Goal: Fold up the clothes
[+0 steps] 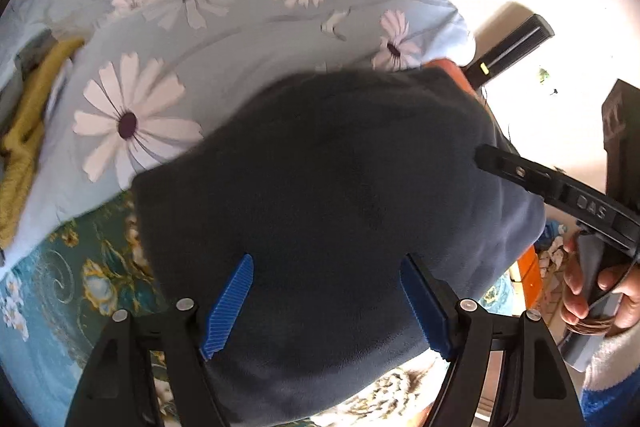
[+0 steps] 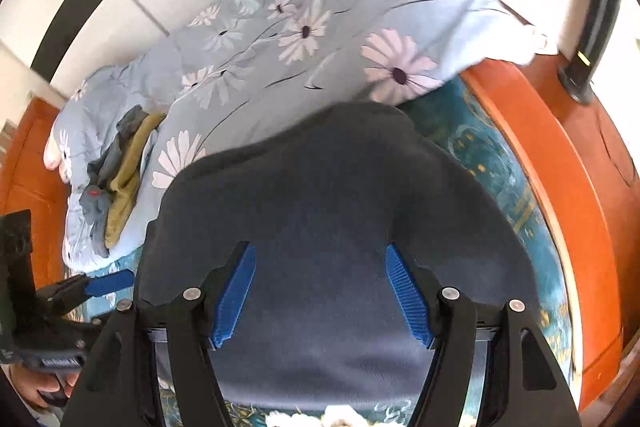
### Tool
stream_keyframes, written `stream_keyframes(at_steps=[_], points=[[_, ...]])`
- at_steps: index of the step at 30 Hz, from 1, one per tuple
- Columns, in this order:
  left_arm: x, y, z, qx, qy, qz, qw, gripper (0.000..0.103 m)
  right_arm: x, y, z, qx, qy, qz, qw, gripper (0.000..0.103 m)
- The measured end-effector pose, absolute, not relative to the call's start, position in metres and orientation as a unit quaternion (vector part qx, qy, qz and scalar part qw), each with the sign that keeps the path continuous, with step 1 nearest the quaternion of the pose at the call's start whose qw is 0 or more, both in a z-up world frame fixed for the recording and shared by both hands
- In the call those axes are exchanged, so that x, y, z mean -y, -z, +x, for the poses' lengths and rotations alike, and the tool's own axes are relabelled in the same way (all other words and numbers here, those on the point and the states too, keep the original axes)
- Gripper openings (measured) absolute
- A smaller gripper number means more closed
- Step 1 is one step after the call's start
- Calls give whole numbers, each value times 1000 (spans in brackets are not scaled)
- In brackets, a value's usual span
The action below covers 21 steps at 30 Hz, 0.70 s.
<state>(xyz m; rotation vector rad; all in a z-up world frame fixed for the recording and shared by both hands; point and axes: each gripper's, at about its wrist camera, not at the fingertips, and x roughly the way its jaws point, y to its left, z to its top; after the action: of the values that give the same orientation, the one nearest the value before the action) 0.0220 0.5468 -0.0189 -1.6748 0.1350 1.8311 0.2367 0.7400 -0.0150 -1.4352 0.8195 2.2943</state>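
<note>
Dark navy fleece garment (image 1: pixel 320 195) lies folded in a rounded slab on the bed, partly on the teal gold-floral bedsheet (image 1: pixel 60 291) and partly overlapping the light blue daisy-print duvet (image 1: pixel 224 27). Same garment fills the centre of the right wrist view (image 2: pixel 320 211), far edge touching the duvet (image 2: pixel 320 39), teal sheet (image 2: pixel 500 179) showing to its right.

Left gripper (image 1: pixel 328 303): blue ribbed fingers (image 1: pixel 230 303) spread wide apart, hovering over the near part of the garment, nothing between them but the fleece below; whether the pads touch the cloth cannot be told. In the right wrist view the left gripper sits at the left edge, one blue finger (image 2: pixel 110 283) pointing at the garment's left edge.

Right gripper (image 2: pixel 322 295): blue fingers (image 2: pixel 236 295) also wide apart over the near half of the garment, gripping nothing. From the left wrist view its black finger arm (image 1: pixel 556 187) reaches in from the right, tip at the garment's right side; person's right hand (image 1: pixel 592 295) holds the handle.

Mustard-yellow knit garment (image 2: pixel 128 171) and a grey garment (image 2: pixel 100 195) lie bunched together on the duvet, well apart from the navy one. Orange wooden bed frame (image 2: pixel 560 155) runs along the right; black upright box device (image 2: pixel 596 31) stands on it. Slight motion blur.
</note>
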Motion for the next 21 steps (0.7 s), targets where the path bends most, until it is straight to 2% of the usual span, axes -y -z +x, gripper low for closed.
stream_keyframes(at_steps=[3, 8, 11, 21], points=[[-557, 32, 32, -71, -693, -638, 327, 80, -742, 29, 227, -279, -794, -518, 156, 71], [-569, 39, 34, -84, -687, -641, 331, 88, -735, 39, 228, -246, -792, -536, 158, 74], [-565, 35, 35, -77, -687, -638, 341, 88, -739, 43, 230, -259, -793, -528, 158, 75], [-487, 9, 31, 10, -703, -630, 331, 88, -707, 9, 255, -257, -815, -487, 182, 74]])
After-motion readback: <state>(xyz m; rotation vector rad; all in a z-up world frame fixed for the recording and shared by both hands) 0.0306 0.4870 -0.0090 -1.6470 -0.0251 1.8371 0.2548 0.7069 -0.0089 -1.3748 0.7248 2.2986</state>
